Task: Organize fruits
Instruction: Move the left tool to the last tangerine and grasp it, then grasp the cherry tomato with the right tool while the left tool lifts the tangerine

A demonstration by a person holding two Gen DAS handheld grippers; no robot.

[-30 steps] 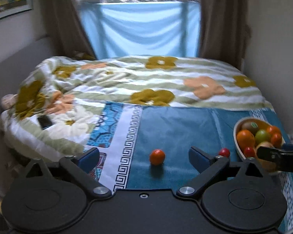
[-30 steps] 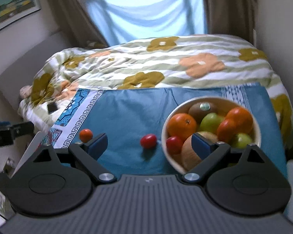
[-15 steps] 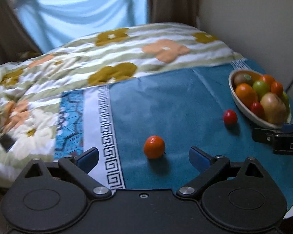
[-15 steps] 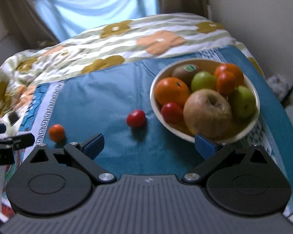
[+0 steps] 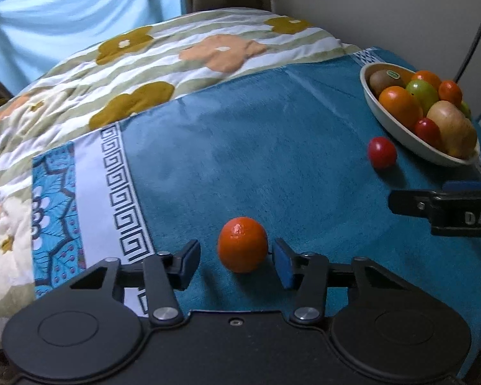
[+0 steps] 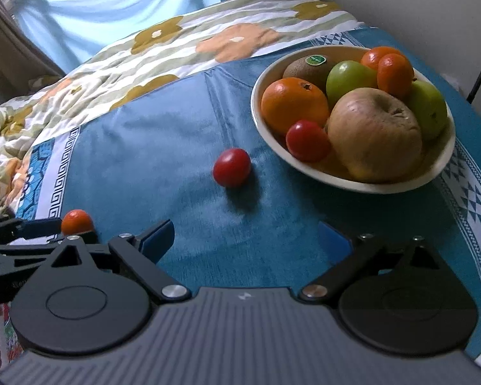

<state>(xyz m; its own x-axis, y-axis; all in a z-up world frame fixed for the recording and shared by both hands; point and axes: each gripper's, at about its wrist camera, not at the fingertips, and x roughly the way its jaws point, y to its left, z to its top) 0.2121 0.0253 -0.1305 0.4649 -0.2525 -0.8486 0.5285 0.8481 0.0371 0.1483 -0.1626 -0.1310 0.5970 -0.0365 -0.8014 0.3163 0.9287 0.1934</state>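
Your left gripper has closed in, jaws now narrowed around the small orange between them, not yet clamped. Your right gripper stays wide, red tomato ahead.

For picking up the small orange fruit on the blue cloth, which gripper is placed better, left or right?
Left. The left gripper is open with the small orange fruit between its fingers. The right gripper is open near the red tomato instead.
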